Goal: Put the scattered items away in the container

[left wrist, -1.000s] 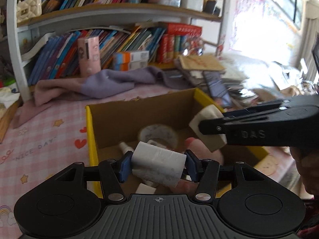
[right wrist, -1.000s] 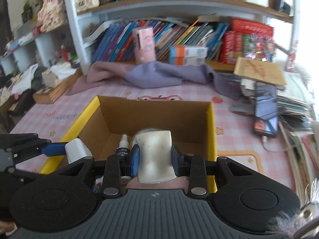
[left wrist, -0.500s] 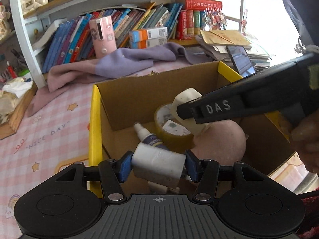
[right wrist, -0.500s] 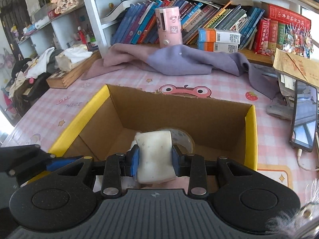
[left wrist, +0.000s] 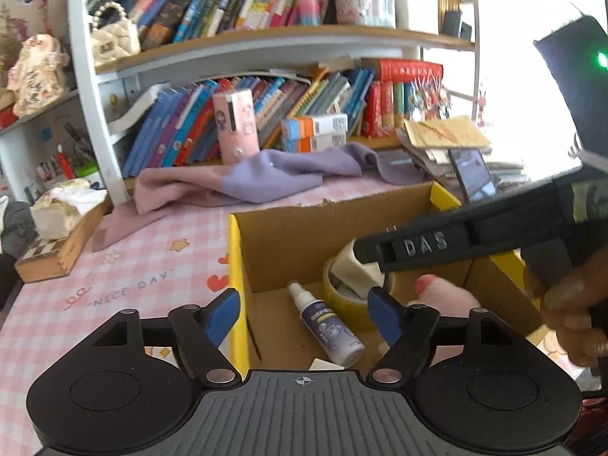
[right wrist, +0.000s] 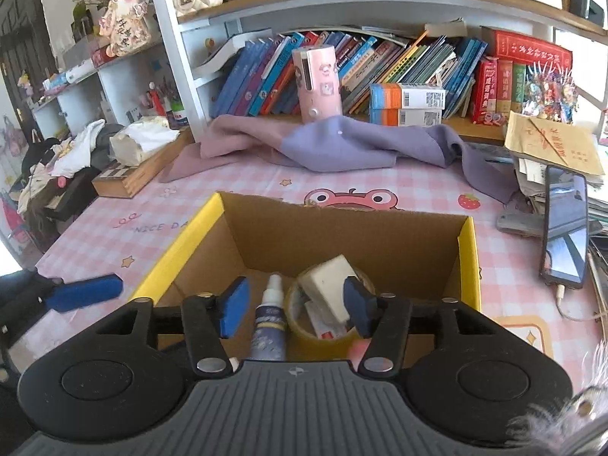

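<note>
Cardboard box (right wrist: pixel 469 250) at frame centre is taking both drops: my left gripper (left wrist: pixel 302 313) and right gripper (right wrist: pixel 294 306) have just been opening, jaws spread, white block (right wrist: pixel 328 285) landing on tape roll (right wrist: pixel 323 332).

Open yellow-rimmed cardboard box (right wrist: pixel 469 250), white block (right wrist: pixel 328 285) tilted on tape roll (right wrist: pixel 304 332) inside

A: Describe the left hand-held gripper (left wrist: pixel 304 317) housing.

B: Black plastic. A ribbed grey plate sits centred at the base, marked with a small crosshair. A round, disc-shaped cover flanks it on each side. The two finger arms pivot on silver screws, and each finger carries a blue pad (left wrist: pixel 222 317).

A: And the right hand-held gripper (right wrist: pixel 294 306)?

B: Identical build: black body, ribbed plate, silver screws, blue pads (right wrist: pixel 235 306). Seen from the left wrist view, its arm bears raised lettering "DAS" and a green indicator light glows above.
</note>
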A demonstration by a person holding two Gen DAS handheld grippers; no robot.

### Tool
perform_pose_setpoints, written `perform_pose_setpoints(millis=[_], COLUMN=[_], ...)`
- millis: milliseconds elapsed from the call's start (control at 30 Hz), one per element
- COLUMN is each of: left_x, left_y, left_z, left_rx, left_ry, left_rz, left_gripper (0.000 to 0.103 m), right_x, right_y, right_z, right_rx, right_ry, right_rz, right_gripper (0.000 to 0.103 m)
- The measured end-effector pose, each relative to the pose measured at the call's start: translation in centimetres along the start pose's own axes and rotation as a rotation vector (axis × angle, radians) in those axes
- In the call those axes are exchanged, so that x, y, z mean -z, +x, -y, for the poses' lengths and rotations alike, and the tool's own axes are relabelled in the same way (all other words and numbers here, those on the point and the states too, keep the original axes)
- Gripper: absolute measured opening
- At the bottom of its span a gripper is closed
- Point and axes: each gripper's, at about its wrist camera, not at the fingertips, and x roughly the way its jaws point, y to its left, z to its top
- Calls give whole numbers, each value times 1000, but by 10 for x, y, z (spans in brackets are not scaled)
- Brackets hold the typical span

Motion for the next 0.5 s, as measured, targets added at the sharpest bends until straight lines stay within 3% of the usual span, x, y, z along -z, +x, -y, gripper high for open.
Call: perform_pose_setpoints(millis=[500], left_x=[35], left_y=[-72], left_z=[-30], left_rx=[-6], left_ry=[-20], left_rz=[87], left_gripper=[91], right_x=[43], right_y=[-62], right_z=[-62], right_rx=[77], right_ry=[-3], right_rz=[55], right_gripper=[66])
